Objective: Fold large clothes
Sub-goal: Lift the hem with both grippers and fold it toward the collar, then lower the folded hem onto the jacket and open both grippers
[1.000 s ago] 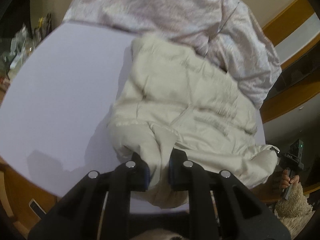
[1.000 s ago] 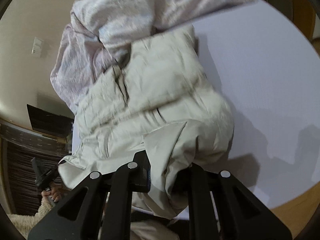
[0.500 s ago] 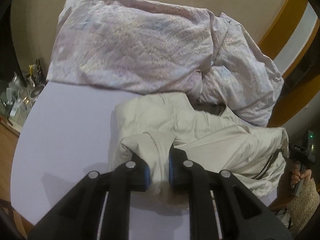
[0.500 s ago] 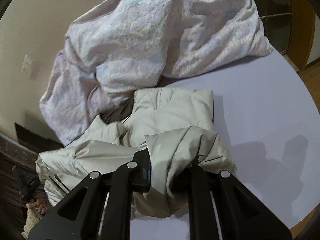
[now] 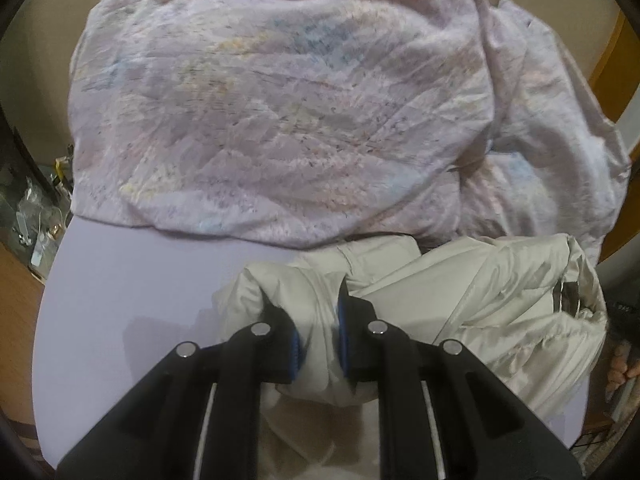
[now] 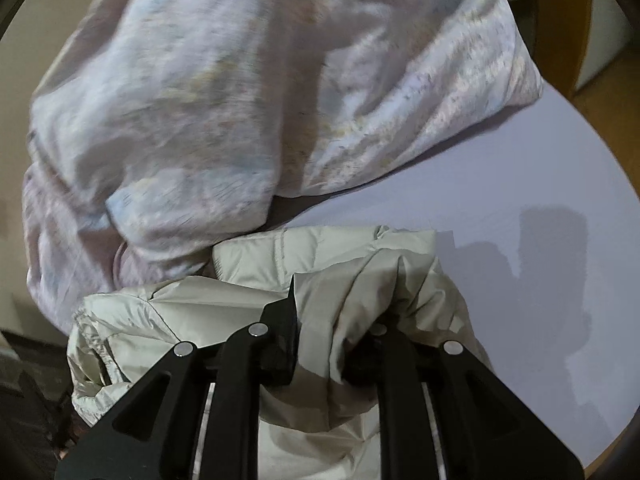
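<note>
The left gripper [image 5: 318,320], black with blue pads, pinches a bunched fold of the cream quilted puffer jacket [image 5: 480,304]; its jaws stand only narrowly apart, with the fabric filling the gap and pressed by both pads. The right gripper [image 6: 332,320], also black, clamps another gathered fold of the same jacket [image 6: 248,292]. Its jaws are opening slightly, yet the cloth is wedged between them and drapes over the right-hand finger [image 6: 384,344], hiding most of it.

The jacket lies crumpled on the pale lilac table top [image 5: 132,280], near its front edge, folded over on itself, with a dark zip line showing at one end in the left wrist view. Its far edge touches a large pale pink and lilac patterned quilt [image 5: 280,120] that is heaped across the back of the table and rises high in both views; the quilt is blurred in the right wrist view [image 6: 240,100].

Bare lilac surface [image 6: 520,208] shows beside the jacket, carrying blocky shadows of the grippers. Behind the quilt stands a beige wall [image 5: 40,60]. Orange-brown wooden trim [image 5: 616,60] runs at the right edge of the left wrist view, and a clutter of small clear items [image 5: 28,208] sits beyond the table's left edge. Part of a person's hand [image 5: 622,364] shows at the far right
</note>
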{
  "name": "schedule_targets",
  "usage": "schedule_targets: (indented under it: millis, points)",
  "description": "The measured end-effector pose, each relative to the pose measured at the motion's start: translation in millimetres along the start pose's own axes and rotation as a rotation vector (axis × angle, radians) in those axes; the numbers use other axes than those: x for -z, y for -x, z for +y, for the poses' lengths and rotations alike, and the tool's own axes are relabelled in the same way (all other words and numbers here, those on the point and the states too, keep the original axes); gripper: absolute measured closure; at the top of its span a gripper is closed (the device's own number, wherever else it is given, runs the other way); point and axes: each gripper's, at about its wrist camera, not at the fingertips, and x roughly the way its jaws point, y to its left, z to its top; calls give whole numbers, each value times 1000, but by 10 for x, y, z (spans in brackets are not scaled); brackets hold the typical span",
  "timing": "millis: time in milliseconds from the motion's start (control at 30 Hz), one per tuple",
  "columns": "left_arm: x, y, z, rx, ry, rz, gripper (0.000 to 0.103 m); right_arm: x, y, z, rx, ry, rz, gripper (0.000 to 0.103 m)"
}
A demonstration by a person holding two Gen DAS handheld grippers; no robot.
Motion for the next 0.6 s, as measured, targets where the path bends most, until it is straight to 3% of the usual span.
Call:
schedule_targets:
  millis: [133,233,300,433,500,533,600]
  points:
    - [-128,-226,-55,-22,10,20,85,-147,-145,-148,-29,-111,47,78]
    - [-243,-323,-47,-9,54,38,81,-272,-107,-270,-97,-202,66,69]
    - [-303,-333,-31,10,87,47,74,-329,-29,-288,-144,-226,66,63]
    - [-372,-269,-8,63,130,35,45,-408,166,-180,-161,-166,29,55]
    - [-411,-215,-21,48,124,7,30,-397,206,-77,-141,-110,25,54]
    - [-431,-154,-39,21,107,-26,17,-384,208,-28,-127,-83,22,54]
    - [-450,-66,-67,-6,75,-67,13,-323,217,144,-73,9,2,54]
